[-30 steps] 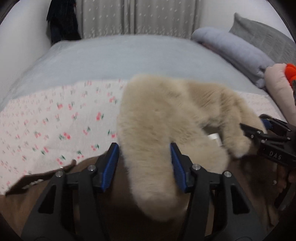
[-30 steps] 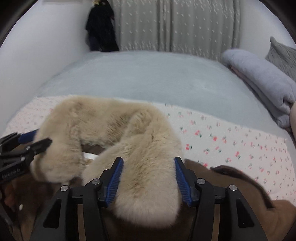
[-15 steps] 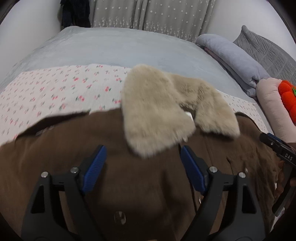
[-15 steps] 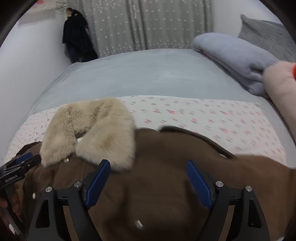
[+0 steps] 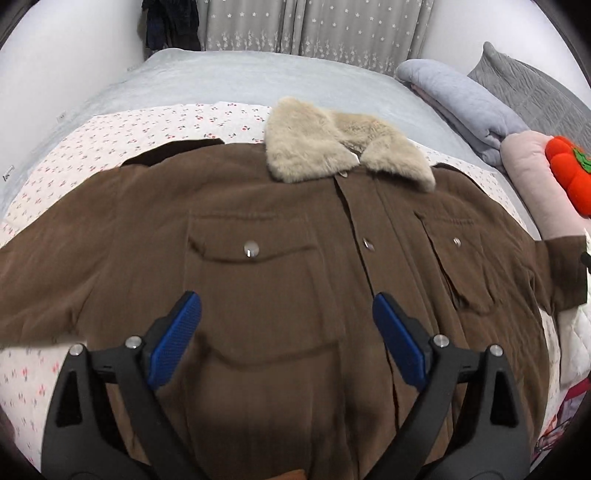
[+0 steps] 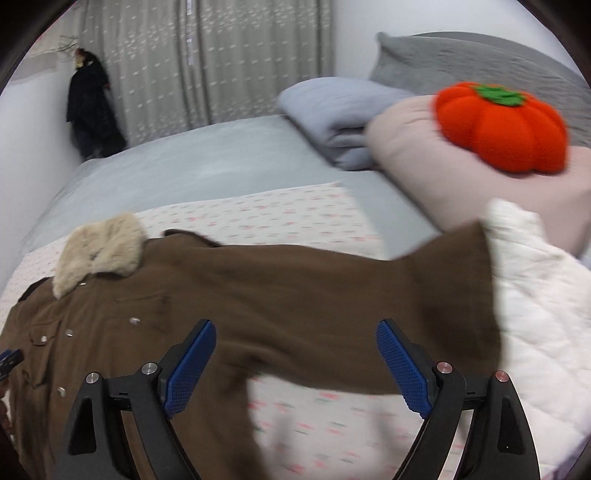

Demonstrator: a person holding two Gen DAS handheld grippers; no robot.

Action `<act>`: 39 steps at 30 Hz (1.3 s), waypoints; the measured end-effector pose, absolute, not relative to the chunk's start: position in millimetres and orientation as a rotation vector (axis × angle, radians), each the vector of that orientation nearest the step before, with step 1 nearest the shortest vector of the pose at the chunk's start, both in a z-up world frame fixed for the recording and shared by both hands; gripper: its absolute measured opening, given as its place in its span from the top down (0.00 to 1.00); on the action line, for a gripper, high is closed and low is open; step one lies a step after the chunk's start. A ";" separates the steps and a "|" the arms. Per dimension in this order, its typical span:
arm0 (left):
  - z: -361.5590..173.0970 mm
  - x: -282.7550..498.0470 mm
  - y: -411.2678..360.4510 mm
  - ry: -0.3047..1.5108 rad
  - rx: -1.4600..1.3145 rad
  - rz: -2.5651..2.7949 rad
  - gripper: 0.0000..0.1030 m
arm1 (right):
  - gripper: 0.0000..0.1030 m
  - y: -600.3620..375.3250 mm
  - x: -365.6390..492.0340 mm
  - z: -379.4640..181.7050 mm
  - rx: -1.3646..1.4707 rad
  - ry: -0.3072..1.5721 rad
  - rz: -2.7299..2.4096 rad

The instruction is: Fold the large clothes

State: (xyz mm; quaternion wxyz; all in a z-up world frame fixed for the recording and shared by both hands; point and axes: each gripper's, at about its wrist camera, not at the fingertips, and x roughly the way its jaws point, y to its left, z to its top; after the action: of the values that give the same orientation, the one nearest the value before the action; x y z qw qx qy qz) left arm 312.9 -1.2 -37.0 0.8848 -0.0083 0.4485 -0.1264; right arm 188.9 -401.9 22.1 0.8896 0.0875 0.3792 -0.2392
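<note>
1. Brown coat (image 5: 280, 229) lies face-up and spread flat on the floral sheet (image 5: 177, 118), which covers the near part of the bed (image 5: 236, 77). Front is snapped shut, chest pocket flaps down.
2. Beige fur collar (image 5: 317, 151) sits at the coat's top, toward the far edge of the sheet, both lapels folded flat.
3. Left gripper (image 5: 286, 332): fingers spread wide, blue pads (image 5: 173, 339) above the coat's lower front, nothing between them. Can't tell if they touch the cloth.
4. Right gripper (image 6: 295, 363): fingers also wide apart, gripping nothing. It's over the coat's right sleeve (image 6: 388, 295), which runs out toward the bed's right edge (this view is motion-blurred, so fine detail is lost).
5. Sleeve cuff ends at a white quilted piece (image 6: 546, 295); overlap or just touching, can't tell.
6. Head end of the bed, right side: folded grey-blue blanket (image 6: 332, 110), pink pillow (image 6: 413, 147) with an orange pumpkin plush (image 6: 502, 125) on it, grey quilted pillow (image 6: 480, 55) behind.
7. Far wall: grey curtain (image 5: 314, 29), dark garment (image 6: 88, 110) hanging at its left.
</note>
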 end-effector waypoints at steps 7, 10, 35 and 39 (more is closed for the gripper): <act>-58.2 276.4 8.5 0.955 -0.016 -0.220 0.09 | 0.10 -462.2 134.0 37.5 0.228 0.779 -0.601; -73.5 267.9 10.6 0.966 0.006 -0.194 0.09 | 0.10 -491.0 123.0 32.2 0.309 0.796 -0.604; -94.4 261.7 31.7 1.026 -0.084 -0.313 0.01 | 0.93 -517.6 164.9 36.7 0.300 0.832 -0.569; -83.5 262.9 39.7 1.027 -0.141 -0.336 0.01 | 0.93 -498.9 169.3 90.0 0.252 0.767 -0.513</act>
State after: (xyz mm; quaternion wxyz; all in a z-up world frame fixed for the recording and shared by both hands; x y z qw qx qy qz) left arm 262.9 39.7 -83.5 0.8551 -0.0671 0.4886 -0.1597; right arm 169.3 -498.9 90.0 0.8879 0.1212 0.3690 -0.2466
